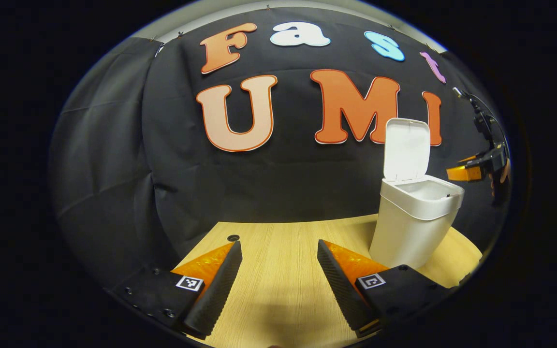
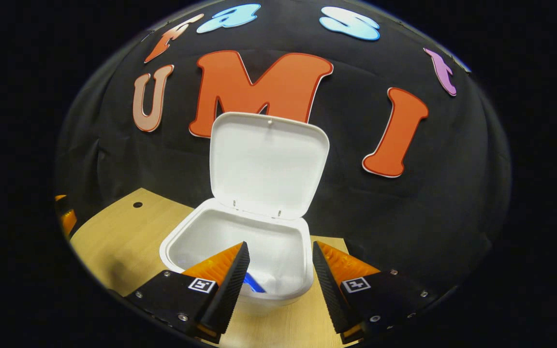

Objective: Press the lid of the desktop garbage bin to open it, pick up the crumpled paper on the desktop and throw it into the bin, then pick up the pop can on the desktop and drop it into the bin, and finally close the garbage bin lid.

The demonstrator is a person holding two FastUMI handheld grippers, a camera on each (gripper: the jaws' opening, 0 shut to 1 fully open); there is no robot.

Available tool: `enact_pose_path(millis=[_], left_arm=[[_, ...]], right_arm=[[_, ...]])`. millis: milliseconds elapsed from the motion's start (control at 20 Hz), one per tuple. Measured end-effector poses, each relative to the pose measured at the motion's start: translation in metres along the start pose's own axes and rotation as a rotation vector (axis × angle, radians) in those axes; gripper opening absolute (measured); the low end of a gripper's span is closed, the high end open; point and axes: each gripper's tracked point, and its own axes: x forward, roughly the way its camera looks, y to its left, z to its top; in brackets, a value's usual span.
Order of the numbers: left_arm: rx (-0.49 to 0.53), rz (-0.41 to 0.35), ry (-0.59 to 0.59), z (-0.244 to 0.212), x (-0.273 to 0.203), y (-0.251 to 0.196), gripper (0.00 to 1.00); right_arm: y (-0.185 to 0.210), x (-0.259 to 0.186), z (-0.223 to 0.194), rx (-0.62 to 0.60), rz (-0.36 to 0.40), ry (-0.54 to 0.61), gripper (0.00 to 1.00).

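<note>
Bin (image 2: 240, 270) stands on the table (image 1: 278, 270) with its lid (image 2: 268, 164) up, hinged at the back and roughly upright. Right gripper (image 2: 278, 285) hovers just over the front rim, fingers spread, holding nothing. Inside the bin, between those fingers, sits a bit of blue, possibly the can, though too little shows to say; whitish stuff beside it could be the paper or just the liner. Left gripper (image 1: 278, 285) is low over bare table well to the bin's side, fingers apart and empty.

No paper or can lies on the visible table, so my judgement is both are in and closing the lid is what remains. To do that well: reach past the rim, touch the lid's top edge from behind or above, push it forward and down in an arc around the hinge, and press till it latches. Keep the push gentle, since the bin looks light and could slide or tip.

Bin is smooth white plastic, a rounded rectangle tapering downward, with a shallow dished lid. Table is pale wood grain, matte. Finger pads are ribbed.
</note>
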Motion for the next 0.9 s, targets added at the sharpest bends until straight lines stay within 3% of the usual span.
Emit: enact_pose_path(millis=[300,600,900], left_arm=[[-0.005,-0.007,-0.004,-0.001,0.003,0.003,1.0],[-0.03,0.027,0.021,-0.013,0.003,0.021,1.0],[-0.06,0.08,0.045,-0.026,0.003,0.046,1.0]], right_arm=[[-0.006,0.002,0.06,-0.026,-0.035,-0.107,0.8],[-0.016,0.01,0.137,-0.038,-0.069,-0.241,0.8],[-0.016,0.024,0.187,-0.031,-0.086,-0.327,0.8]])
